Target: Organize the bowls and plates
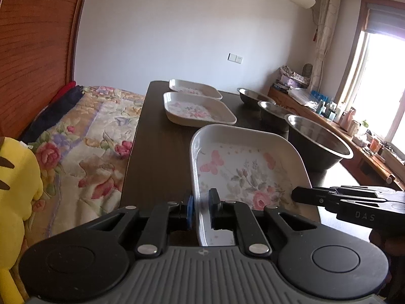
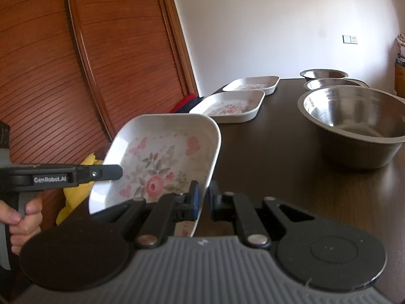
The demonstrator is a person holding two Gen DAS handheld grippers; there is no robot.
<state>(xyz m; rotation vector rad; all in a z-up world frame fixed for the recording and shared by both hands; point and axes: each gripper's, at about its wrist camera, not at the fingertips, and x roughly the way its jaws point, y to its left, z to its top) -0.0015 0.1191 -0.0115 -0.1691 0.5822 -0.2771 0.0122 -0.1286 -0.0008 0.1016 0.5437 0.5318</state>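
Observation:
Both grippers hold a white square plate with a pink flower print over the near end of the dark table. My left gripper is shut on its left rim and appears from the side as a black finger in the right wrist view. My right gripper is shut on the right rim, and its finger shows at the plate's right edge. Two matching plates lie further back. Three steel bowls stand in a row on the right, the largest bowl nearest.
A bed with a floral blanket runs along the table's left side, with a yellow plush toy at its near end. A wooden slatted wardrobe stands behind. A cluttered sideboard lines the window wall on the right. A hand grips the left tool.

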